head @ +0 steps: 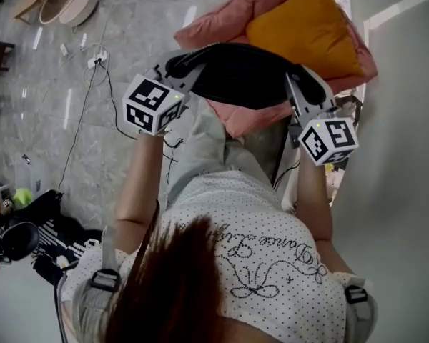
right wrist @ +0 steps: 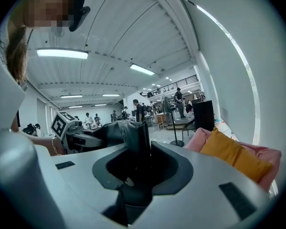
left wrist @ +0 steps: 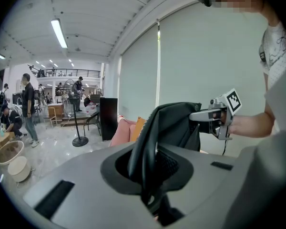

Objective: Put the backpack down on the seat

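Right now the black backpack (head: 236,73) hangs stretched between my 2 grippers, level with my waist. My left gripper (head: 177,66) is clamped on a black strap at its left end – in the left gripper view that strap fills the slot between the jaws and runs up and away. My right gripper (head: 300,77) is clenched on the dark fabric at the other end, which rises straight out of the jaws in the right gripper view. So both grippers are grasping the backpack, 1 at each end.

Beneath and just beyond the backpack is the pink seat (head: 214,23), soft and rumpled, with 1 orange cushion (head: 307,31) lying on its far part. From the head view the backpack overlaps the seat's near edge – I cannot tell whether it touches the seat.

Left of the seat is a grey marble floor (head: 43,120), with a black cable (head: 82,120) trailing across it. A plain white wall (head: 400,120) runs close along my right. Farther off, the room is a big, bright hall with strip lights on the ceiling, a standing fan (left wrist: 76,123) and several people.
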Demonstrator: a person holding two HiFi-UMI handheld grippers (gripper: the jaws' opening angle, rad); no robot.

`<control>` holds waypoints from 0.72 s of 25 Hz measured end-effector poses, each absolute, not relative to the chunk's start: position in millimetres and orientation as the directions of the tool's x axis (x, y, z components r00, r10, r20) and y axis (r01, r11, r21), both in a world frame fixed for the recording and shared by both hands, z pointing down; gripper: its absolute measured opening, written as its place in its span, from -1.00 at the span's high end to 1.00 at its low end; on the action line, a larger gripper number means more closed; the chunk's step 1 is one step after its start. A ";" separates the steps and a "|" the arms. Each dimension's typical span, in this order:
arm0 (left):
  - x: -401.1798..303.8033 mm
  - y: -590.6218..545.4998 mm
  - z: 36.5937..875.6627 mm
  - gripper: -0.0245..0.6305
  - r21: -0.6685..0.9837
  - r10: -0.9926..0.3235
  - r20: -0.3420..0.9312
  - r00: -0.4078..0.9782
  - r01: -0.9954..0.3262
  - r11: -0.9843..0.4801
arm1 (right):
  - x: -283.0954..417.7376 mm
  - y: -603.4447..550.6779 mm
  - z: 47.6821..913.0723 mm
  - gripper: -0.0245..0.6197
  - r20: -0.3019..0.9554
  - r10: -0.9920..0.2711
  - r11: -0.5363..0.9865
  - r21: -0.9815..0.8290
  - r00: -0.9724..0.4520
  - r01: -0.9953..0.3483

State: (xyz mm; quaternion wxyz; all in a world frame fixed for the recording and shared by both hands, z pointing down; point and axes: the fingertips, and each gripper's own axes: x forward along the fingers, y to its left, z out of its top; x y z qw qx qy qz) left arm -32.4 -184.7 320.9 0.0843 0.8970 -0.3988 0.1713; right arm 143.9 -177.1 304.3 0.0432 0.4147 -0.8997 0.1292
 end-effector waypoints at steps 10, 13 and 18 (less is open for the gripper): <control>-39.0 -282.4 335.9 0.79 0.061 -0.595 0.390 0.703 -0.665 -0.745 | 134.1 -254.2 314.7 0.59 0.250 -0.787 0.529 -0.200 -0.565 -0.825; -39.0 -305.9 340.2 0.79 0.077 -0.555 0.402 0.728 -0.631 -0.772 | 132.7 -270.8 318.7 0.59 0.272 -0.805 0.488 -0.203 -0.528 -0.849; -41.4 -350.9 374.6 0.80 0.102 -0.493 0.428 0.757 -0.583 -0.806 | 128.8 -307.6 358.9 0.59 0.328 -0.813 0.426 -0.229 -0.481 -0.875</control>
